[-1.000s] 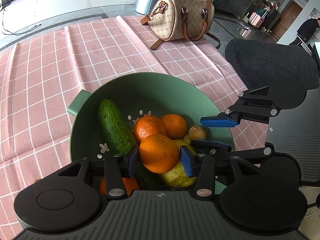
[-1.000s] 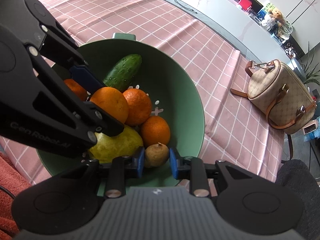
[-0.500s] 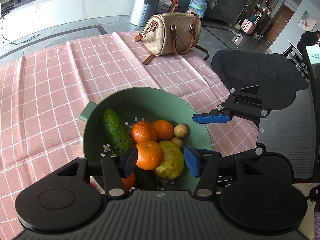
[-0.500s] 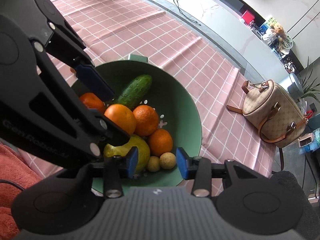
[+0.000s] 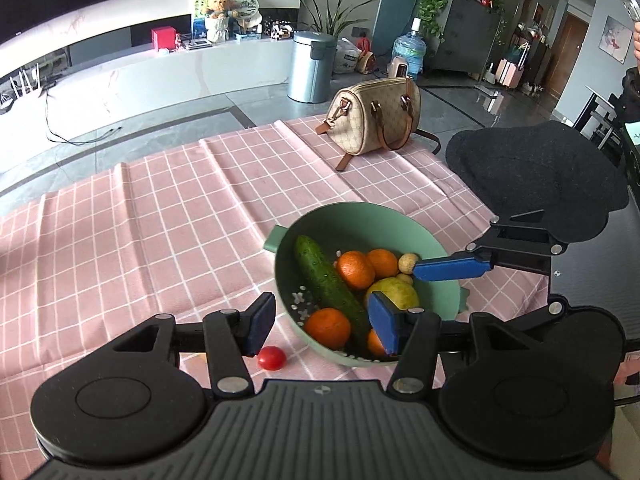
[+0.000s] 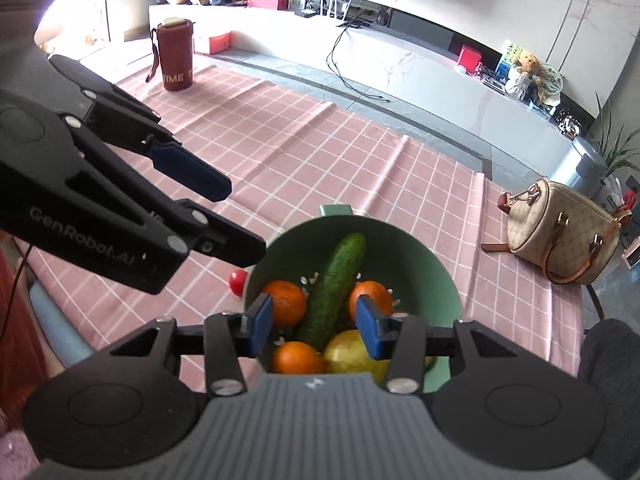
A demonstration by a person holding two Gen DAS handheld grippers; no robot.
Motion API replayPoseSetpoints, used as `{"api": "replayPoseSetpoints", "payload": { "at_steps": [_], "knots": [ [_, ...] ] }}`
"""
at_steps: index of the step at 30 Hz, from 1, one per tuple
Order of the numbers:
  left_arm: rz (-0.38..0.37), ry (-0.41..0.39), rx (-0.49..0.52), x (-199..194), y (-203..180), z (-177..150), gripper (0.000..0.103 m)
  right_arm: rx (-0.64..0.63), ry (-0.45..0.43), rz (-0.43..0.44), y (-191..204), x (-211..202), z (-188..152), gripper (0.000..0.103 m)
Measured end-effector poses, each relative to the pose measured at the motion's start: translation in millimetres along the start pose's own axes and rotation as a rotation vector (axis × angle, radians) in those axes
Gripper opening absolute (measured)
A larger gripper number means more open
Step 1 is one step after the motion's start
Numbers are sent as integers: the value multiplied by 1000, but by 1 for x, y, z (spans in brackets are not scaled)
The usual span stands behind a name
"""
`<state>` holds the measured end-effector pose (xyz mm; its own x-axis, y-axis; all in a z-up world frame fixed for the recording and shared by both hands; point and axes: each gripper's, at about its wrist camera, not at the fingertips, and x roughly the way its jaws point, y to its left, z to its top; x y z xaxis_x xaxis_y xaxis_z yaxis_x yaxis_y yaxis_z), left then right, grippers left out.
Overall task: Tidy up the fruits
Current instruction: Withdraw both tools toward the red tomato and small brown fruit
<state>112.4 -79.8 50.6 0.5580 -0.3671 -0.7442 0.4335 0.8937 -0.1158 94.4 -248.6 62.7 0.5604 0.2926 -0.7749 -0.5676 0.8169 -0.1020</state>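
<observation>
A green bowl [image 5: 360, 226] [image 6: 408, 256] holds a cucumber [image 5: 326, 280] [image 6: 334, 292], several oranges [image 5: 354, 270], a yellow-green pear [image 5: 394, 292] [image 6: 348, 352] and small brown fruits [image 5: 408, 263]. A red cherry tomato [image 5: 272, 358] [image 6: 238, 280] lies on the cloth beside the bowl. My left gripper [image 5: 322, 328] hangs above the bowl's near edge, open and empty. My right gripper [image 6: 315, 325] hovers over the fruit with its jaws opening and nothing between them. One of its blue pads [image 5: 452, 270] shows over the bowl's right rim in the left wrist view.
A pink checked tablecloth [image 5: 160, 220] covers the table. A beige handbag [image 5: 376, 120] [image 6: 560, 232] stands at the far edge. A dark red bottle [image 6: 174, 56] stands at the far left corner. A dark grey chair back [image 5: 536, 176] rises at the right.
The left gripper let go of an orange and the right gripper let go of a small brown fruit. Both opened and rose away from the bowl. The tomato has come into view.
</observation>
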Motion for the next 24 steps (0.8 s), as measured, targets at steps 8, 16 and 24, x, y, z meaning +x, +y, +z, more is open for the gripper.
{"api": "replayPoseSetpoints", "payload": {
  "at_steps": [8, 16, 24],
  "knots": [
    [67, 1, 58, -15, 28, -32, 63, 283, -74, 85, 37, 12, -22, 43],
    [106, 12, 62, -2, 45, -63, 63, 461, -96, 67, 72, 34, -39, 42],
    [57, 10, -13, 19, 64, -76, 54, 486, -96, -35, 87, 57, -42, 38]
  ]
}}
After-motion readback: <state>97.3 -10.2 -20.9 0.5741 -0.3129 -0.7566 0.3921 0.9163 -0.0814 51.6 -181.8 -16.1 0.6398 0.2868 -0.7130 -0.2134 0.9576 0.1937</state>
